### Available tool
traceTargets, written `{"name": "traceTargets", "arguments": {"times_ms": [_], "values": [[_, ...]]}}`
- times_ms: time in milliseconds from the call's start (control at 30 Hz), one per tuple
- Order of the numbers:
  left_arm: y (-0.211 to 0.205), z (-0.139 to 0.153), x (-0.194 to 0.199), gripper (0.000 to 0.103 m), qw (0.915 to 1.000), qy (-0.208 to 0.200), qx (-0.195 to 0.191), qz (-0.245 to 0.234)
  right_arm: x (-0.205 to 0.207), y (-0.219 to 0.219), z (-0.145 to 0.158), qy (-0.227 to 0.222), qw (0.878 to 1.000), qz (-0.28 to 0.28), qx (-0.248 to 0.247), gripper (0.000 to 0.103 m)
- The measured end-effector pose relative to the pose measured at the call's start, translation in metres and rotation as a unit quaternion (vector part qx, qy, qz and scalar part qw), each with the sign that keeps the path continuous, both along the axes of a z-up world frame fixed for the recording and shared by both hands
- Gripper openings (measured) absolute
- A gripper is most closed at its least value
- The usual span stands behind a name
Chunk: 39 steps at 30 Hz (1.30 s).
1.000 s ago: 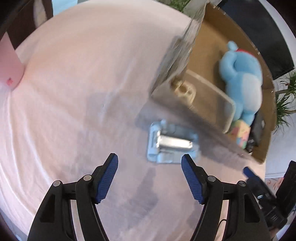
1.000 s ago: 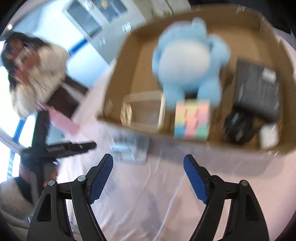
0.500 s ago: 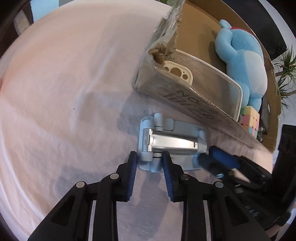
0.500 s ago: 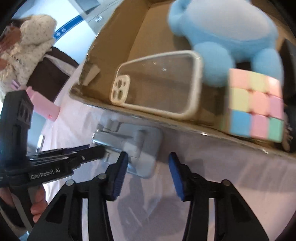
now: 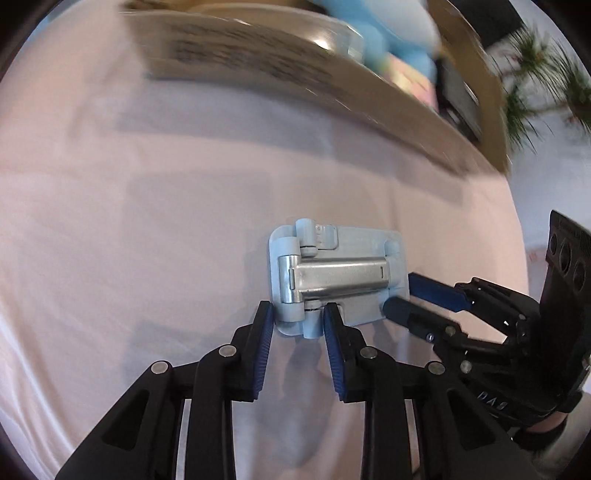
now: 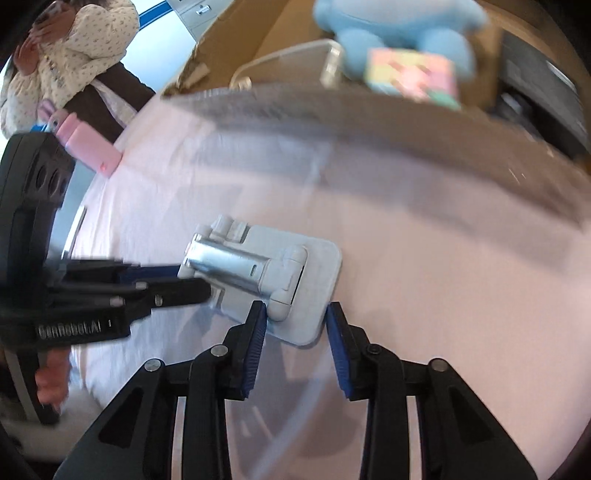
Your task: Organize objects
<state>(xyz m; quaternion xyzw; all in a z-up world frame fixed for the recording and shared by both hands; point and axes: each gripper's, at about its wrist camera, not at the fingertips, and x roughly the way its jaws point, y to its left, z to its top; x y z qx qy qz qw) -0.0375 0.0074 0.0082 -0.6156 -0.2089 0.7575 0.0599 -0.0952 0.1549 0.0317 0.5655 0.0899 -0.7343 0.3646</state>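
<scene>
A folded light-blue phone stand [image 5: 338, 278] with a silver metal arm sits over the pale pink tablecloth [image 5: 147, 221]. My left gripper [image 5: 298, 314] is shut on its near-left corner. My right gripper [image 6: 293, 312] is shut on the stand [image 6: 266, 275] at its opposite end, and its fingers [image 5: 436, 295] show at the stand's right edge in the left wrist view. The cardboard box [image 6: 406, 110] lies beyond, holding a blue plush [image 6: 402, 22], a pastel cube [image 6: 410, 75] and a clear phone case [image 6: 291, 62].
A pink bottle [image 6: 90, 144] stands at the table's far left edge. A person in a white jacket [image 6: 70, 48] stands behind it. Dark items [image 6: 539, 88] fill the box's right end. A plant [image 5: 543, 88] is beyond the box.
Both grippers have closed on the phone stand from opposite ends and pulled it back from the box; the box now sits farther away and blurred.
</scene>
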Motion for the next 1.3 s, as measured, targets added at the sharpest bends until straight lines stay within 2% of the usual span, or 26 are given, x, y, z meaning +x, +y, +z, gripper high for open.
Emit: {"name": "traceTargets", "arguments": {"times_ms": [67, 167, 333, 400, 500, 567, 800, 833, 900, 933, 1000, 1300], "values": [[0.012, 0.001, -0.001, 0.024, 0.9997, 0.002, -0.013, -0.018, 0.004, 0.018, 0.002, -0.004, 1.0, -0.009, -0.001, 0.032], [0.017, 0.004, -0.009, 0.025, 0.9993, 0.004, -0.026, -0.026, -0.002, 0.018, 0.003, -0.006, 1.0, -0.024, -0.003, 0.032], [0.018, 0.002, -0.009, 0.025, 0.9992, 0.006, -0.026, -0.028, -0.009, 0.018, 0.001, -0.011, 0.998, -0.066, -0.02, 0.034], [0.014, 0.007, -0.03, 0.026, 0.9991, 0.009, -0.031, -0.03, -0.006, 0.015, 0.001, -0.004, 0.997, -0.077, -0.021, 0.038], [0.011, 0.009, -0.026, 0.027, 0.9989, 0.014, -0.039, -0.023, 0.0, 0.004, 0.0, -0.002, 0.997, -0.069, -0.027, 0.058], [0.006, 0.011, -0.021, 0.027, 0.9993, 0.014, -0.032, -0.015, -0.001, 0.0, -0.001, -0.006, 0.997, -0.069, -0.023, 0.059], [0.007, 0.013, -0.019, 0.027, 0.9991, 0.011, -0.04, -0.01, 0.001, -0.01, -0.004, 0.013, 0.998, -0.061, 0.01, 0.048], [0.007, 0.014, -0.017, 0.027, 0.9989, 0.012, -0.044, -0.01, 0.001, -0.009, -0.004, 0.018, 0.998, -0.064, 0.017, 0.041], [0.01, 0.015, -0.019, 0.026, 0.9984, 0.013, -0.052, -0.016, -0.002, -0.005, -0.005, 0.011, 0.997, -0.071, 0.009, 0.039], [0.01, 0.016, -0.019, 0.026, 0.9983, 0.013, -0.054, -0.019, -0.006, 0.001, -0.006, 0.003, 0.997, -0.081, 0.0, 0.033], [0.009, 0.015, -0.02, 0.025, 0.9985, 0.011, -0.05, -0.019, -0.008, 0.005, -0.007, -0.009, 0.996, -0.088, -0.009, 0.032], [0.009, 0.036, -0.018, 0.025, 0.9973, 0.021, -0.067, -0.021, -0.002, -0.001, 0.013, 0.018, 0.997, -0.076, -0.003, 0.031]]}}
